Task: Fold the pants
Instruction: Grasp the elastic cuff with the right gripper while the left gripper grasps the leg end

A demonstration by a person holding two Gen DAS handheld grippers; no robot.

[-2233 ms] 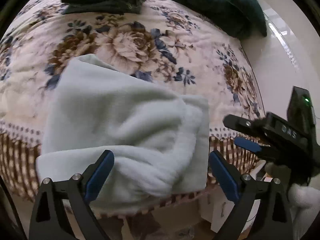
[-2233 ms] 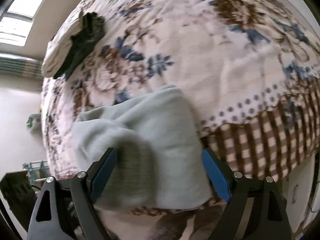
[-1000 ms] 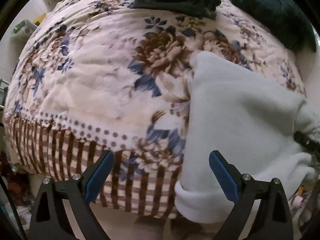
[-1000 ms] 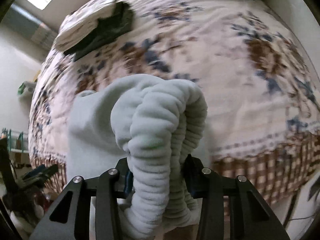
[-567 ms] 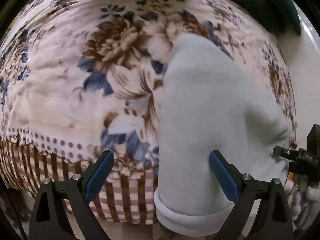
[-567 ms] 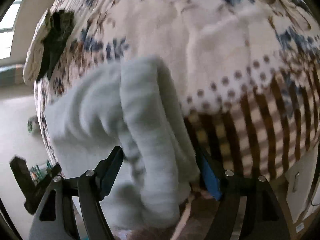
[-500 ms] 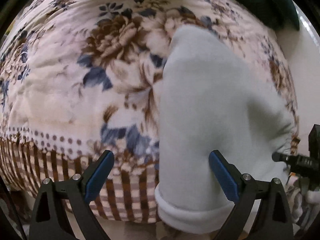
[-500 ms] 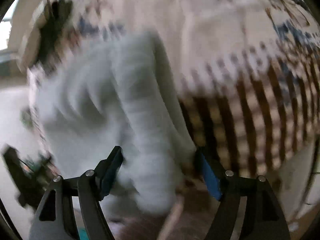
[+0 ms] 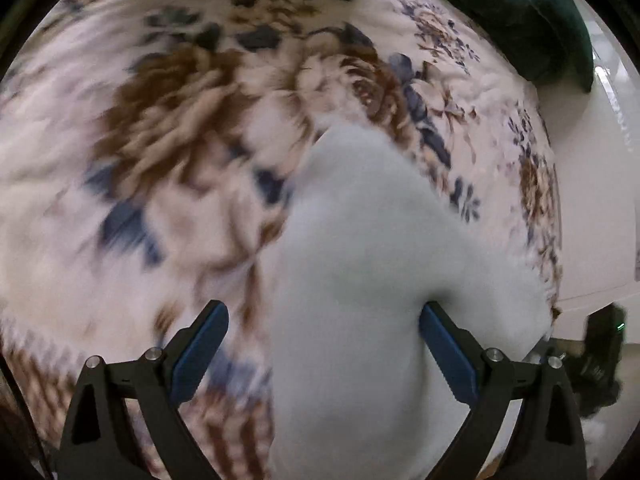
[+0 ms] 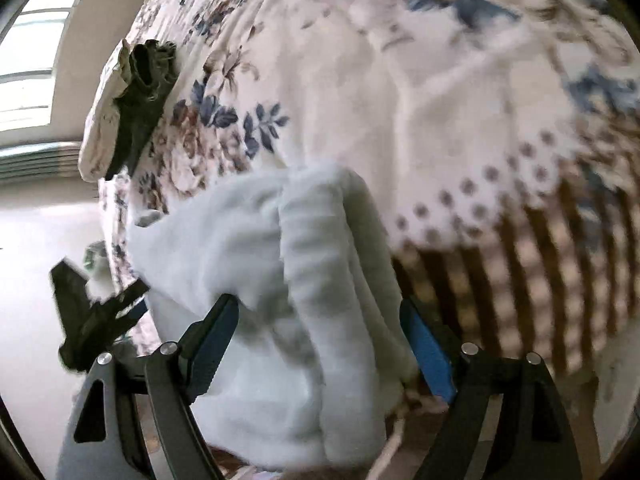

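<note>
While the pants (image 9: 372, 280) lie folded at the bed's (image 9: 160, 160) near edge, partly hanging over it, we hold both claws spread wide — left claw (image 9: 322, 354) w/ the bundle's left part between its fingers, right claw (image 10: 320, 340) straddling the thick folded end. Folded clothes (image 10: 136, 92) sit further back; pics are blurry.

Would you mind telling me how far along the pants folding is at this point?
Mostly done, it seems: the pale fleece pants already lie doubled into a thick bundle at the edge of the floral bedspread. In hand: the left gripper and right gripper both straddle the bundle with jaws open, not clamping it. Left: probably a final fold or tidy, then perhaps moving it to the folded stack.
</note>
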